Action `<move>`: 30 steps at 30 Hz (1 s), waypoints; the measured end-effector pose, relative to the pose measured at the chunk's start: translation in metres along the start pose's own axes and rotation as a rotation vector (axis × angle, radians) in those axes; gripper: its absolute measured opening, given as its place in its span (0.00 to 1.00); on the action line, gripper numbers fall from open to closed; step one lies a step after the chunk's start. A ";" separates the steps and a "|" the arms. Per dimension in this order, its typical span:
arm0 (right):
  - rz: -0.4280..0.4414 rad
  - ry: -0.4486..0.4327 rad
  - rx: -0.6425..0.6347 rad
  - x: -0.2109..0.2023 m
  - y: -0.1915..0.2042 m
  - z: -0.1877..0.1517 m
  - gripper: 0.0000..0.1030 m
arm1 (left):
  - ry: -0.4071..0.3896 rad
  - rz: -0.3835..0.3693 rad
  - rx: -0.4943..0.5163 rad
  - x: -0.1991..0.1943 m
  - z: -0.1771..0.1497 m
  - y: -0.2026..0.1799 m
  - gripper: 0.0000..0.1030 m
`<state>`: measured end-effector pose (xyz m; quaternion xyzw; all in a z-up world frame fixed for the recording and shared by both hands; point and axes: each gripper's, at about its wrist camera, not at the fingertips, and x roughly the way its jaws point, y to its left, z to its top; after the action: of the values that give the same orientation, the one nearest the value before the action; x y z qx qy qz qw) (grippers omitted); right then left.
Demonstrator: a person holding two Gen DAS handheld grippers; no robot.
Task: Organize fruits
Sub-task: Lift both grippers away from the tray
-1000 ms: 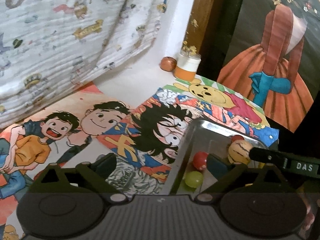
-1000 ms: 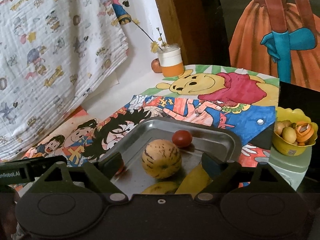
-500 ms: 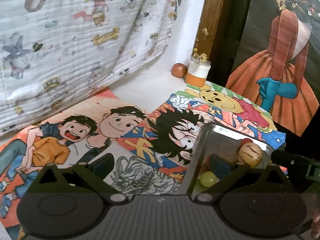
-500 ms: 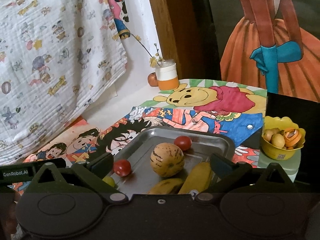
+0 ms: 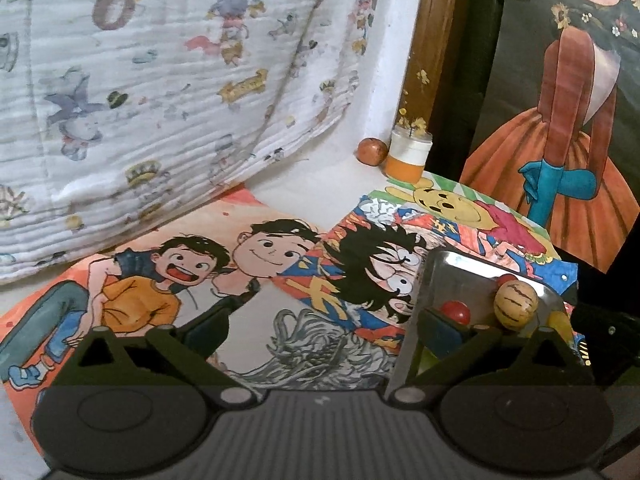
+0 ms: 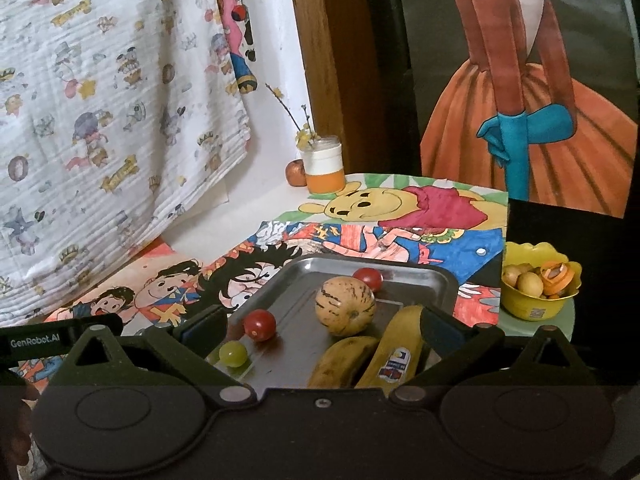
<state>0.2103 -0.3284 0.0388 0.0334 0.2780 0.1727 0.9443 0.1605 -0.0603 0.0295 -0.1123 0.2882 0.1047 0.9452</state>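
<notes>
A steel tray (image 6: 440, 280) lies on the cartoon-covered table. In it sit a striped yellow melon (image 6: 345, 306), two red tomatoes (image 6: 260, 324) (image 6: 368, 279), a green grape (image 6: 233, 353) and two bananas (image 6: 394, 350). My right gripper (image 6: 320, 326) hovers open over the tray's near side, nothing between its fingers. In the left wrist view the tray (image 5: 460, 268) is at the right with the melon (image 5: 516, 304) and a tomato (image 5: 456, 312). My left gripper (image 5: 324, 328) is open and empty above the drawings, left of the tray.
A yellow bowl (image 6: 528, 308) of small fruits stands right of the table on a pale stand. An orange-and-white jar (image 6: 324, 168) with twigs and a brown fruit (image 6: 296, 172) sit at the far corner. A printed cloth (image 6: 120, 100) hangs on the left.
Both grippers have drawn back and up from the tray. The right view now shows the grape, a second tomato and both bananas. The right jaws widened, then held.
</notes>
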 end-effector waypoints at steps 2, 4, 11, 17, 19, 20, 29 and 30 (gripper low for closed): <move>-0.010 -0.002 0.001 -0.004 0.004 -0.002 0.99 | -0.005 -0.002 -0.004 -0.003 -0.001 0.005 1.00; -0.018 -0.007 0.003 -0.008 0.008 -0.005 0.99 | -0.013 -0.005 -0.009 -0.007 -0.001 0.009 1.00; -0.047 -0.037 0.029 -0.028 0.021 -0.013 0.99 | -0.037 -0.023 -0.023 -0.019 -0.006 0.020 1.00; -0.084 -0.059 0.033 -0.043 0.033 -0.024 0.99 | -0.048 -0.041 -0.023 -0.028 -0.013 0.029 1.00; -0.091 -0.071 0.036 -0.049 0.038 -0.028 0.99 | -0.055 -0.047 -0.020 -0.032 -0.015 0.031 1.00; -0.094 -0.077 0.036 -0.052 0.040 -0.030 0.99 | -0.059 -0.049 -0.018 -0.033 -0.017 0.032 1.00; -0.123 -0.125 0.058 -0.077 0.062 -0.046 0.99 | -0.095 -0.098 0.023 -0.052 -0.029 0.039 1.00; -0.128 -0.131 0.066 -0.080 0.063 -0.048 0.99 | -0.101 -0.100 0.029 -0.055 -0.030 0.039 1.00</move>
<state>0.1018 -0.2984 0.0493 0.0580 0.2226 0.1004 0.9680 0.0899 -0.0384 0.0302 -0.1077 0.2355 0.0585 0.9641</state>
